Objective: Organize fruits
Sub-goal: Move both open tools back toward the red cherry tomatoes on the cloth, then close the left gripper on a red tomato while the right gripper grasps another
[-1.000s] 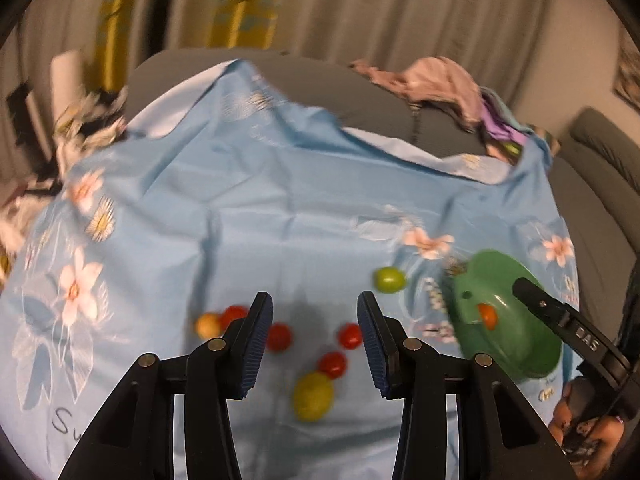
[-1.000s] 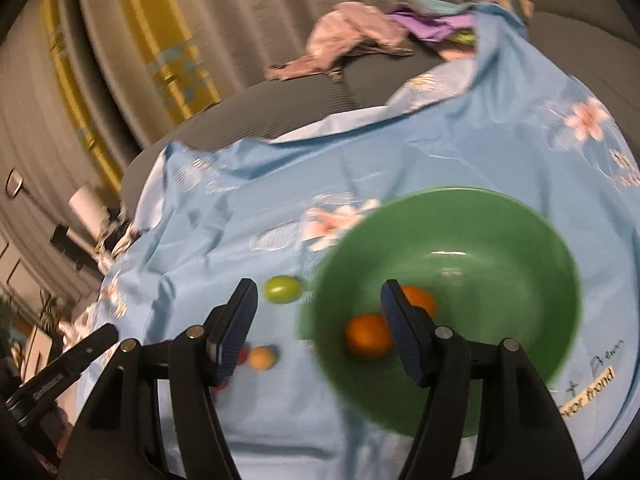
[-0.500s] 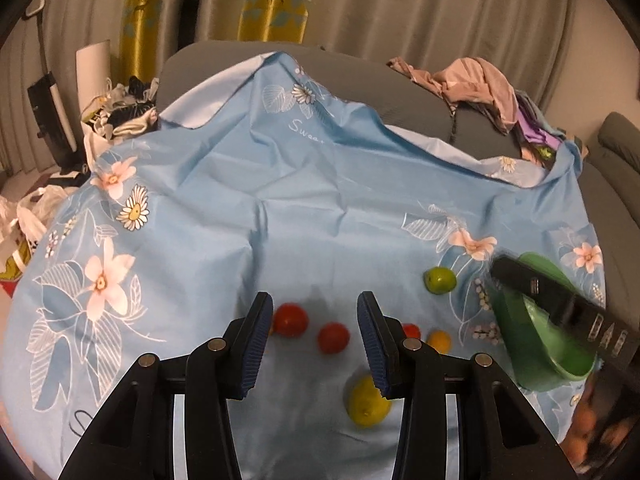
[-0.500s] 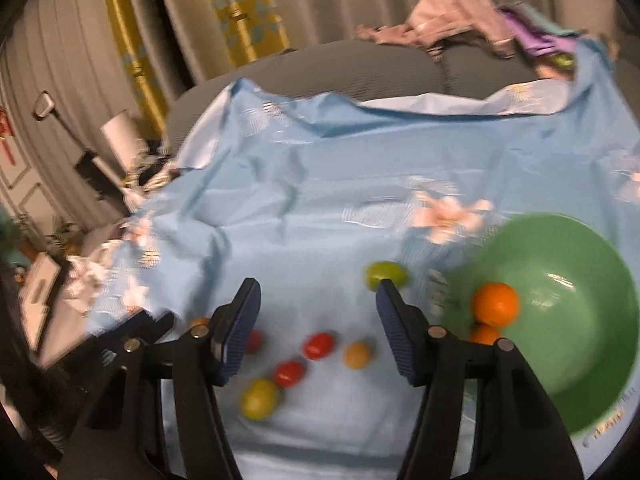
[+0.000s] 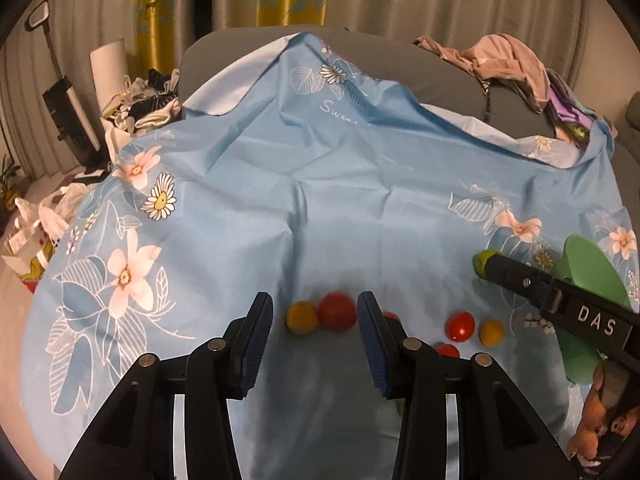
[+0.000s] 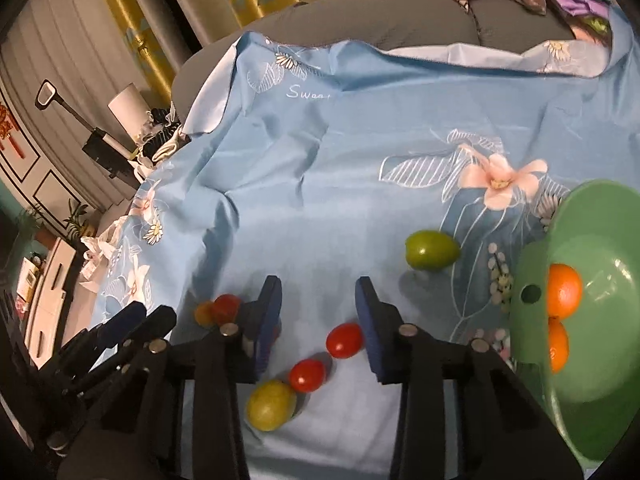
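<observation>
The left hand-held gripper [image 5: 316, 322] hangs wide open over the blue cloth [image 5: 320, 184], holding nothing. Just beyond the gap between its fingers lie a red tomato [image 5: 337, 311] and a small orange fruit [image 5: 302, 317], touching each other. Further right on the cloth sit another red tomato [image 5: 460, 326] and a yellow-orange fruit [image 5: 491, 332], close together, and a third red one [image 5: 448, 350] shows partly behind the right finger.

The right hand-held gripper [image 6: 319, 322] is also wide open and empty. A red tomato [image 6: 344, 341] lies just inside its right finger; a second tomato [image 6: 307, 375] sits below it, touching a yellow-green fruit [image 6: 271, 404]. A green fruit [image 6: 432, 255] rests alone on the cloth, between the gripper and the green bowl [image 6: 592, 216]. The bowl stands at the right edge of the cloth and holds two oranges [image 6: 564, 290], one beside the other. In the left wrist view, the right gripper's arm crosses in front of the bowl and partly hides the green fruit.

A pile of clothes [image 5: 504, 60] lies on the grey sofa [image 5: 400, 52] behind the cloth.
</observation>
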Action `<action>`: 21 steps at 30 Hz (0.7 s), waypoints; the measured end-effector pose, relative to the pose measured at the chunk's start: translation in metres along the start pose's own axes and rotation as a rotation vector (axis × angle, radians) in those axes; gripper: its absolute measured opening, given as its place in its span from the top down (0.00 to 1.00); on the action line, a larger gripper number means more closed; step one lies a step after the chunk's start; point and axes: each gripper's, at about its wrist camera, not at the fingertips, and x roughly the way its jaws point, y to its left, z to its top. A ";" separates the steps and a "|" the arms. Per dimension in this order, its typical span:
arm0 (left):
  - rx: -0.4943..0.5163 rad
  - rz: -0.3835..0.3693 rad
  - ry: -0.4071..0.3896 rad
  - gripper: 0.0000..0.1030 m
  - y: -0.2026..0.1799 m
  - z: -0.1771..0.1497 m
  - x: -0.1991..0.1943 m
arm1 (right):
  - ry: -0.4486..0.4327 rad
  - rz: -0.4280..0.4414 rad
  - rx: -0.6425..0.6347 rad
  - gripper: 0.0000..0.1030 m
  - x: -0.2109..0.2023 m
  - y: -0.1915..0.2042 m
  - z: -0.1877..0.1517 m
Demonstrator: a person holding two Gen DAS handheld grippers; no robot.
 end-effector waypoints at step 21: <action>-0.118 -0.208 0.192 0.62 -0.007 -0.008 0.042 | 0.137 0.046 0.078 0.67 0.028 -0.020 -0.020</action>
